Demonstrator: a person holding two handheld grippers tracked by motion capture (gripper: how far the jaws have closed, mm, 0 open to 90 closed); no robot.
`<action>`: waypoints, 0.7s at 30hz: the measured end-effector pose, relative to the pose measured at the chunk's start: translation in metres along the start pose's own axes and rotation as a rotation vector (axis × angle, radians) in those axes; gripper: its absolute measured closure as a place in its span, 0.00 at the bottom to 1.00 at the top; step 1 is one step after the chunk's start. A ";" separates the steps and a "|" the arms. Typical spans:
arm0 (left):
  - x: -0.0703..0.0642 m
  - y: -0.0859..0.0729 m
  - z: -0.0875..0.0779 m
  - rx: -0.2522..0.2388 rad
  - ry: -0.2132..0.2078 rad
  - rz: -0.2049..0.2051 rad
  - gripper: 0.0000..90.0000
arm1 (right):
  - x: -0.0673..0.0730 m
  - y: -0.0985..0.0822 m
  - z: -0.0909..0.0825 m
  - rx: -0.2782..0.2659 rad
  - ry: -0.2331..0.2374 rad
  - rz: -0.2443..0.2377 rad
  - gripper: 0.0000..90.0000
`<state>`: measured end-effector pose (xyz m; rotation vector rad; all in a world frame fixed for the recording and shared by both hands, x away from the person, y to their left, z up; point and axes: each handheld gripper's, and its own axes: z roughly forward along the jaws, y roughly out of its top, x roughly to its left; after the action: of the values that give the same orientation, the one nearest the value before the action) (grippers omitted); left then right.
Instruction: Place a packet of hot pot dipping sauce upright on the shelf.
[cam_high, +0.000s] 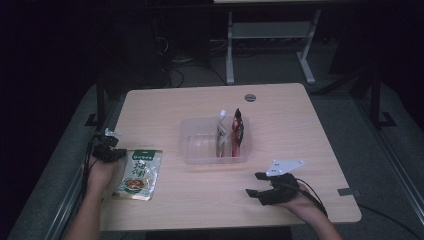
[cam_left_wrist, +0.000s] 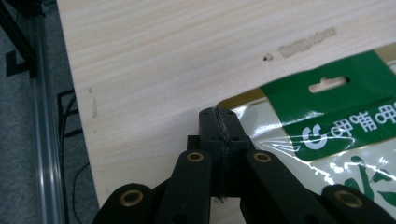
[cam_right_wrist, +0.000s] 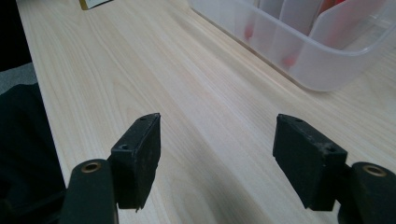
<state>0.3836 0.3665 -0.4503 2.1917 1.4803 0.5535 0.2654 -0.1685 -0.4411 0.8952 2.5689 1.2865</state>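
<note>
On the tabletop (cam_high: 280, 105) the clear bin (cam_high: 192, 150) stands mid-board. Left of it lies the green pouch (cam_high: 139, 175). My left claw (cam_left_wrist: 218, 122), clenched empty, touches the pouch's corner; my right claw (cam_right_wrist: 217, 149) gapes, released, near the bin.

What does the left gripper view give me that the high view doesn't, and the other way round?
Left gripper view alone: the left gripper's jaws pressed together at the packet's corner, the hang slot cut in the green header, and a scuff on the wood. High view alone: the clear tub holding two upright packets, and the right gripper resting open near the front edge. Both: the green-topped packet lying flat on the table by the left gripper.
</note>
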 end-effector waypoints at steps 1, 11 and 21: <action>-0.001 0.000 0.000 0.001 -0.003 0.005 1.00 | 0.000 0.000 0.000 0.001 0.000 0.000 0.35; -0.020 0.003 0.000 0.001 -0.124 0.056 1.00 | 0.002 0.000 0.001 0.003 -0.001 0.002 0.35; -0.055 0.008 -0.004 0.020 -0.247 0.178 1.00 | 0.001 0.000 0.000 0.003 -0.002 -0.003 0.35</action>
<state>0.3684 0.3129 -0.4475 2.3252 1.1772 0.3103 0.2646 -0.1675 -0.4409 0.8915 2.5704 1.2814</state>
